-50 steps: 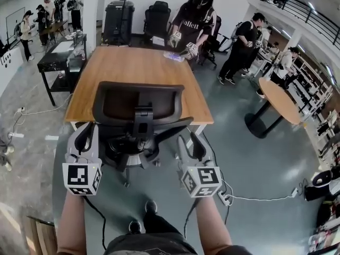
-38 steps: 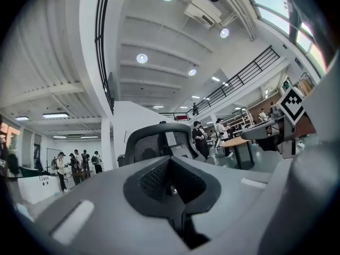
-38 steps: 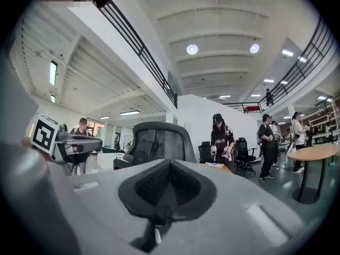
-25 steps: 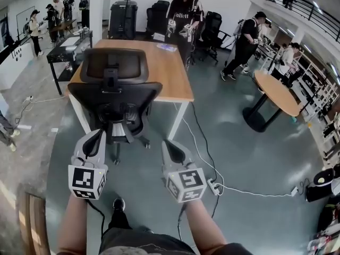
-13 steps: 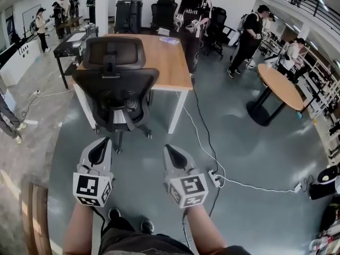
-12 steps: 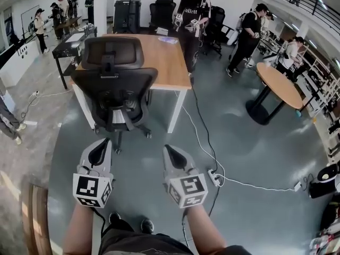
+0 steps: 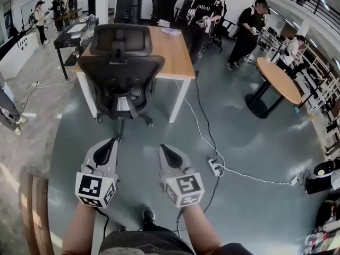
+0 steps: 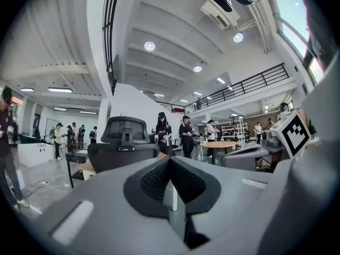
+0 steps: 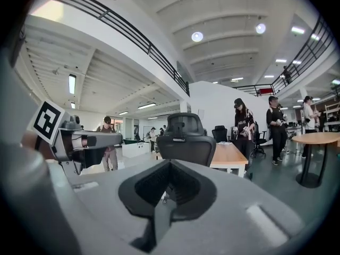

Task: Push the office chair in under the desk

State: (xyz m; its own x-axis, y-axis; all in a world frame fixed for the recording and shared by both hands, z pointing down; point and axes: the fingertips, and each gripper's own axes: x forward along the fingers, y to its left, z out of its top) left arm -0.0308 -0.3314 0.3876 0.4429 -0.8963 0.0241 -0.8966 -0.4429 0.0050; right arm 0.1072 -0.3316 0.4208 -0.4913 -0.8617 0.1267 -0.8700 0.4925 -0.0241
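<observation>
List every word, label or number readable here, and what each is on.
"allett": white print on the black shirt of the person behind the desk; it is small and its ends are hidden, so the reading is unsure.
Cubes on the left gripper and right gripper: square patterns only, no letters.
Nothing else is readable; any other print is too small.

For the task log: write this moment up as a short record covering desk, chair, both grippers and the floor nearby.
desk: wooden top, white legs
office chair: black, at the desk's near edge, backrest toward the person
left gripper: shut, empty, apart from the chair, over the floor
right gripper: shut, empty, apart from the chair, over the floor
floor: power strip with white cable, right of the grippers
beyond the desk: people standing
</observation>
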